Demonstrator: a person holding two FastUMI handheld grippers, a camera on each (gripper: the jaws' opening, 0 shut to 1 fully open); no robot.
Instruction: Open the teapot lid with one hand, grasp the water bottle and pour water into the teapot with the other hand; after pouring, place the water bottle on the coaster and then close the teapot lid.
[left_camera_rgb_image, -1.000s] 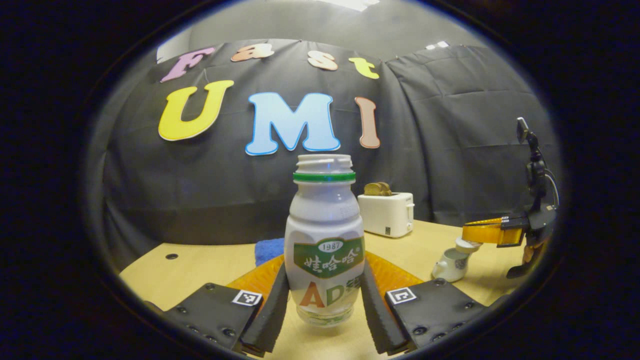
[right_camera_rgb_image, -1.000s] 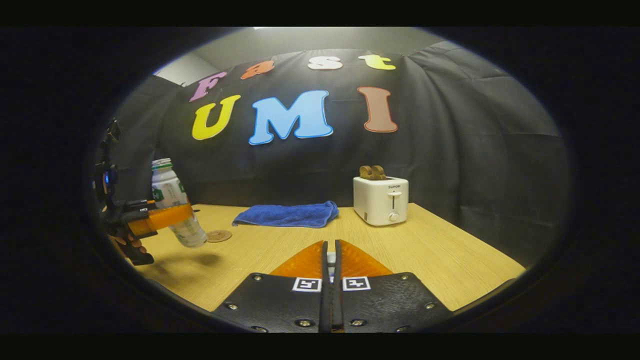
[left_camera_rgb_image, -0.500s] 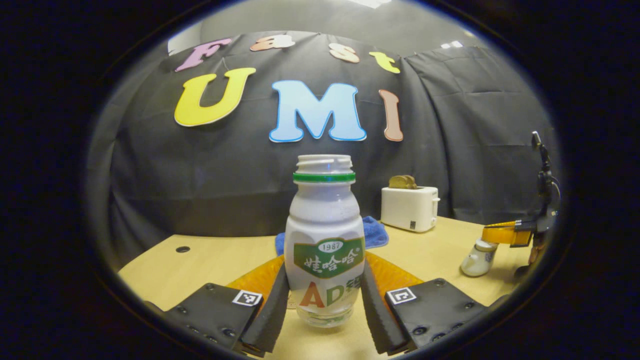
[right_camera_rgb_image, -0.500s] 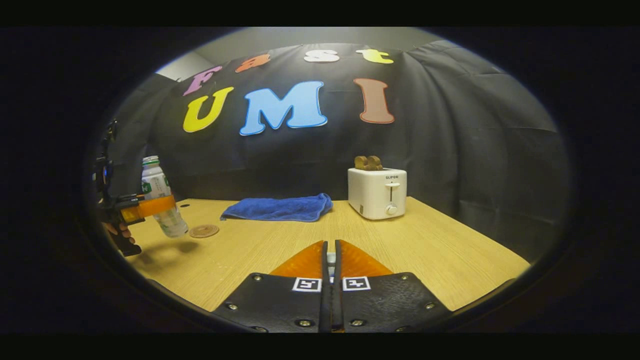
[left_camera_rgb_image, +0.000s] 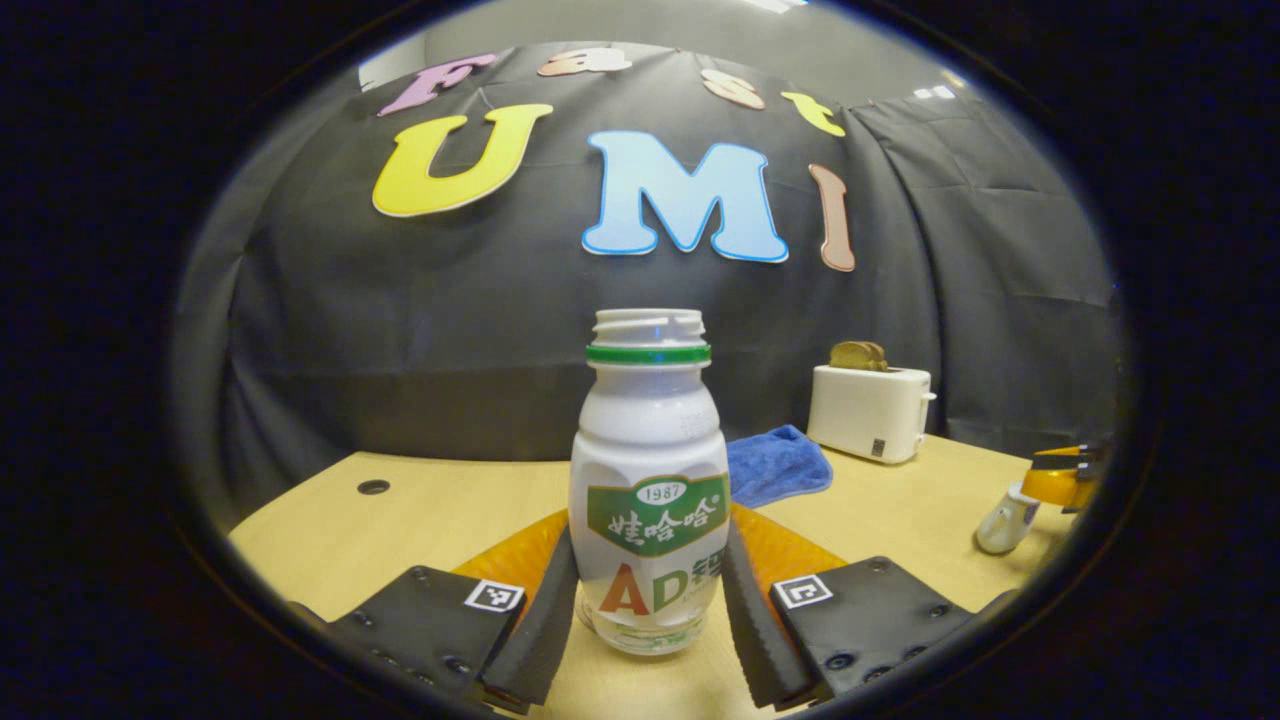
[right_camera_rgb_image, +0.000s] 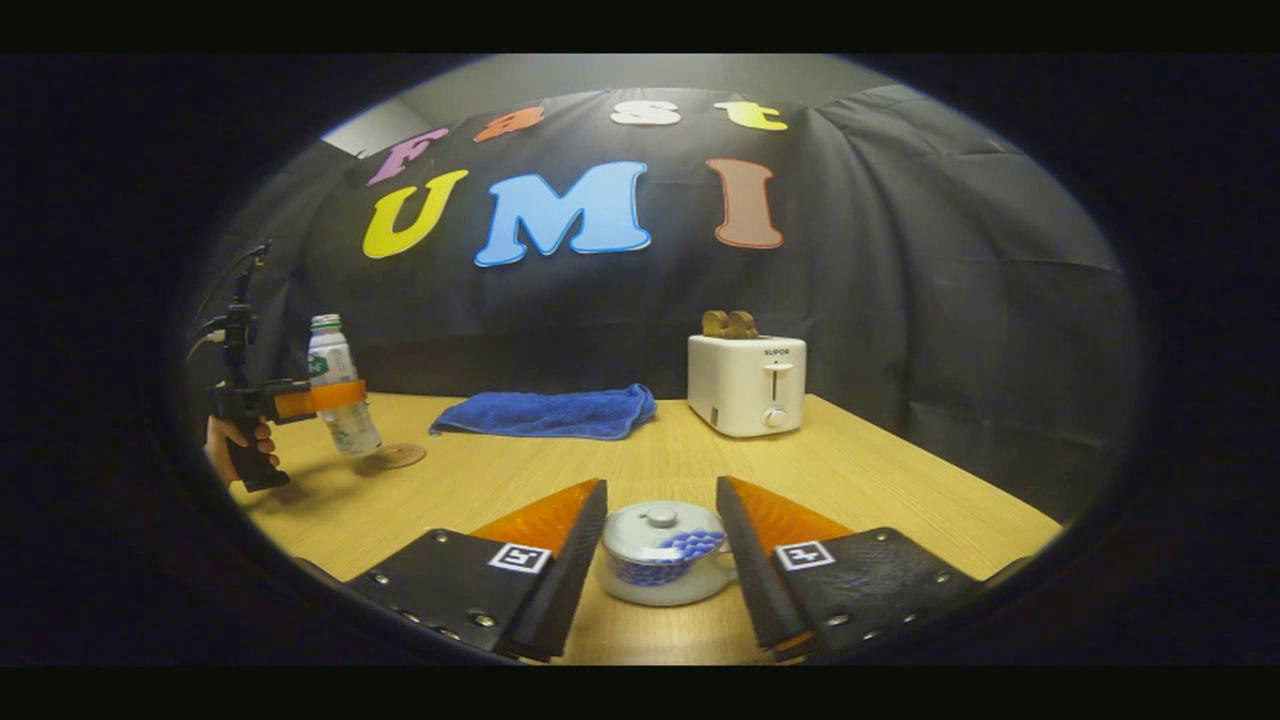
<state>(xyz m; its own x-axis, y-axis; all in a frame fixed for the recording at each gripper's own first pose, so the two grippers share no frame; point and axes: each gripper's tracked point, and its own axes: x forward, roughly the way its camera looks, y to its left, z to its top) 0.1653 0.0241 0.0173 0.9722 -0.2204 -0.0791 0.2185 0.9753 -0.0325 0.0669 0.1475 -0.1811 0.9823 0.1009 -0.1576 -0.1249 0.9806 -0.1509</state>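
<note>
Risk noted: white plastic water bottle (left_camera_rgb_image: 648, 480), uncapped, pinched in left claw (left_camera_rgb_image: 648, 610), hangs at the round brown coaster (right_camera_rgb_image: 398, 456); off-centre release could topple it. Right claw (right_camera_rgb_image: 660, 560) stands spread around lidded white-and-blue teapot (right_camera_rgb_image: 662, 552) on wooden tabletop (right_camera_rgb_image: 880, 490).

Glossy plastic bottle (left_camera_rgb_image: 649, 480), matt wood-grain table (right_camera_rgb_image: 880, 490).
</note>
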